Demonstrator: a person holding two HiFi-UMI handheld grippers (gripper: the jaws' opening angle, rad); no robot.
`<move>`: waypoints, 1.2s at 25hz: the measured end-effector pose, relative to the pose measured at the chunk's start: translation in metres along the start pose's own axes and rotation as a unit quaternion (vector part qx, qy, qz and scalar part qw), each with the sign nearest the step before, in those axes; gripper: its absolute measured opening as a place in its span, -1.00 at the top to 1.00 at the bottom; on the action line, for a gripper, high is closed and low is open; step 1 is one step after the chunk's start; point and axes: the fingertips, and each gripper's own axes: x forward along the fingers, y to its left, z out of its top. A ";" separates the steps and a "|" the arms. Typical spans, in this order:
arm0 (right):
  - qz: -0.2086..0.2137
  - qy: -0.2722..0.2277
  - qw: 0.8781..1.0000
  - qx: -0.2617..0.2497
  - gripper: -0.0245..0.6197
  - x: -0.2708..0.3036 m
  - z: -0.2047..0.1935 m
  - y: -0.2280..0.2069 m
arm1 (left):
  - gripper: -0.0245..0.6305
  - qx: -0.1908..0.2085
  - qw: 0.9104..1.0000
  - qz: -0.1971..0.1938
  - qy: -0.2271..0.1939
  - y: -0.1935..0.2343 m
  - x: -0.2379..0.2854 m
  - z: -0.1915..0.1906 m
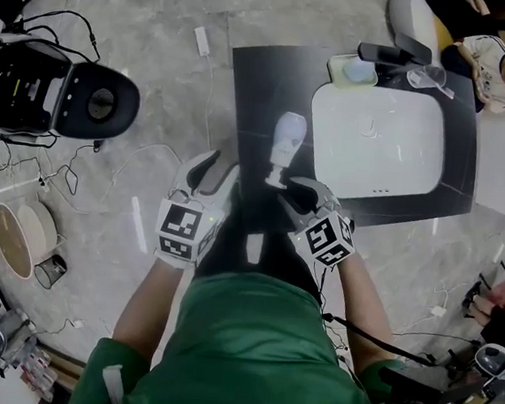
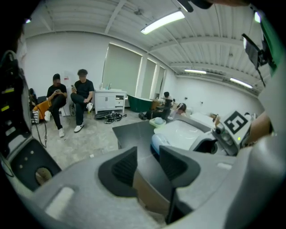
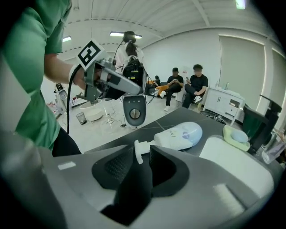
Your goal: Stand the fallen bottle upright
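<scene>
A: Where's the bottle?
B: Lying on its side on the dark surface, just beside the white basin, on the basin's left in the head view. Fat end points away from the person, pump head toward them.
A: Right gripper?
B: At the pump end. In the right gripper view the pump head sits between the tips, and the jaws are drawn in narrow, pinching it. The body of the bottle lies flat beyond, up and to the right.
A: And the left gripper?
B: Near the surface's front-left edge, apart from the bottle. In its own view the left gripper has its jaws spread a bit w/ nothing between them, only dark surface showing thru the gap.
A: Bottle lifted at all?
B: No, flat on the surface in both the head view & the right gripper view.
</scene>
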 end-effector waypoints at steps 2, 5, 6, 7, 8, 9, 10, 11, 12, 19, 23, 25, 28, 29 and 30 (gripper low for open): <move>0.011 0.008 1.000 -0.008 0.57 0.008 -0.006 0.004 | 0.45 -0.005 1.000 0.003 0.001 0.003 0.000 -0.002; 0.016 0.022 0.999 -0.026 0.57 0.018 -0.012 0.007 | 0.45 -0.010 1.000 0.009 0.003 0.009 -0.002 -0.008; 0.017 0.027 0.999 -0.033 0.57 0.020 -0.013 0.008 | 0.45 -0.012 1.000 0.011 0.003 0.011 -0.003 -0.009; 0.018 0.032 0.998 -0.041 0.57 0.022 -0.015 0.008 | 0.45 -0.014 1.000 0.014 0.004 0.012 -0.004 -0.010; 0.020 0.036 0.998 -0.047 0.58 0.024 -0.015 0.009 | 0.45 -0.016 1.000 0.016 0.005 0.014 -0.005 -0.011; 0.021 0.039 0.998 -0.053 0.58 0.025 -0.016 0.010 | 0.45 -0.018 1.000 0.019 0.005 0.016 -0.006 -0.012; 0.021 0.042 0.997 -0.058 0.58 0.026 -0.016 0.010 | 0.45 -0.020 1.000 0.022 0.006 0.017 -0.007 -0.014; 0.020 0.044 0.997 -0.062 0.59 0.027 -0.017 0.010 | 0.45 -0.022 0.999 0.024 0.006 0.018 -0.008 -0.015; 0.019 0.045 0.997 -0.066 0.66 0.028 -0.017 0.010 | 0.45 -0.024 0.999 0.025 0.005 0.018 -0.010 -0.016; 0.016 0.053 0.995 -0.079 0.77 0.029 -0.016 0.010 | 0.45 -0.031 0.999 0.030 -0.001 0.019 -0.015 -0.016; 0.015 0.046 0.996 -0.075 0.78 0.026 -0.007 0.014 | 0.46 -0.030 0.999 0.029 -0.007 0.018 -0.020 -0.010; 0.016 0.040 0.996 -0.073 0.78 0.024 -0.001 0.016 | 0.46 -0.030 0.999 0.029 -0.012 0.018 -0.023 -0.007; 0.016 0.034 0.997 -0.072 0.78 0.021 0.008 0.018 | 0.47 -0.032 0.999 0.028 -0.019 0.018 -0.027 0.000; 0.015 0.033 0.997 -0.071 0.78 0.020 0.010 0.019 | 0.47 -0.033 0.999 0.028 -0.021 0.017 -0.029 0.002; 0.015 0.031 0.997 -0.071 0.78 0.019 0.012 0.019 | 0.47 -0.034 0.999 0.027 -0.023 0.017 -0.030 0.005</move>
